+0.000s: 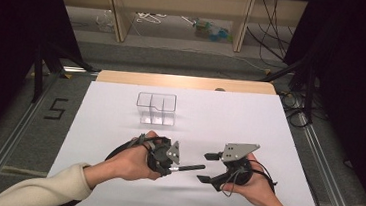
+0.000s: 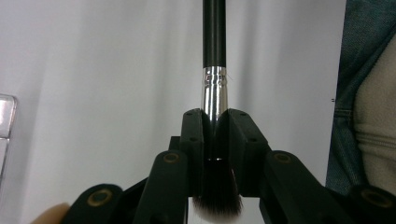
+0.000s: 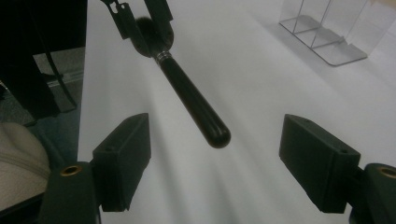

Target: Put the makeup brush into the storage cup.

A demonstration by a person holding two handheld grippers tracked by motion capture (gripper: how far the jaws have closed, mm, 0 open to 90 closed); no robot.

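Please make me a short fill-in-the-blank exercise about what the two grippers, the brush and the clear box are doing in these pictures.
1. The left gripper is shut on the ____ part of the brush, just above the bristles.
2. The jaws of the right gripper stand ____, with the end of the brush handle hanging between them, touching neither.
3. The clear box on the white table has ____ inside it.

Missing words: metal (silver); open; nothing

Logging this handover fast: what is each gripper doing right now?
Left gripper: shut on the black-handled makeup brush with silver ferrule.
Right gripper: open, holding nothing; the brush handle's end hangs between its jaws, untouched.
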